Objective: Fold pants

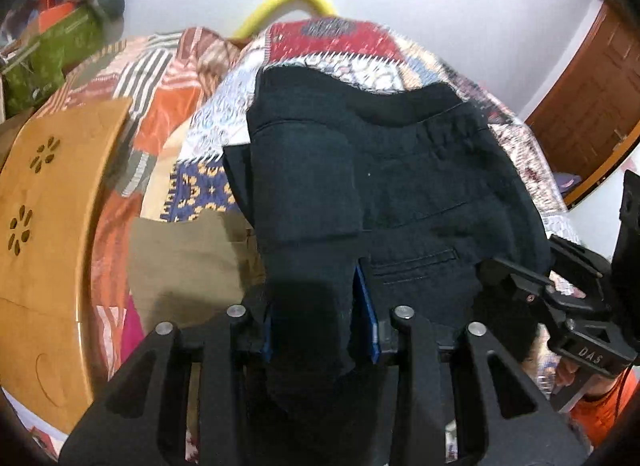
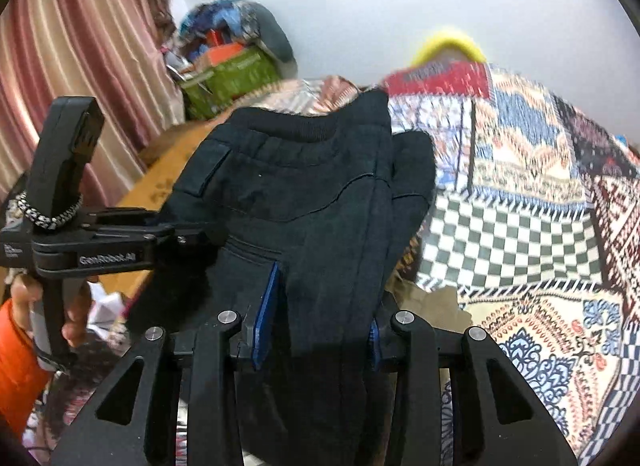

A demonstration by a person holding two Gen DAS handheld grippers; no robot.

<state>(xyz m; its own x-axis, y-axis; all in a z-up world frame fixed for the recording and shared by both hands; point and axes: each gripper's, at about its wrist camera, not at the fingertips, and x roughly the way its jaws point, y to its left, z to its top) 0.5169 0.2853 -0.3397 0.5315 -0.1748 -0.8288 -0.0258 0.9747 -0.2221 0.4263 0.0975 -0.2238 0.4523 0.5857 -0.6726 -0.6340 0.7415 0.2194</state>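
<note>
Right wrist alone shows curtain (image 2: pixel 68 65); each gripper (image 1: pixel 316 330) (image 2: pixel 320 330) clamps pants (image 1: pixel 400 185)

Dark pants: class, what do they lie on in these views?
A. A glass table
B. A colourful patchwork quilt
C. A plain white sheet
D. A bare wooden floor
B: the dark pants lie spread over a colourful patchwork quilt, its patterned squares showing around them.
</note>
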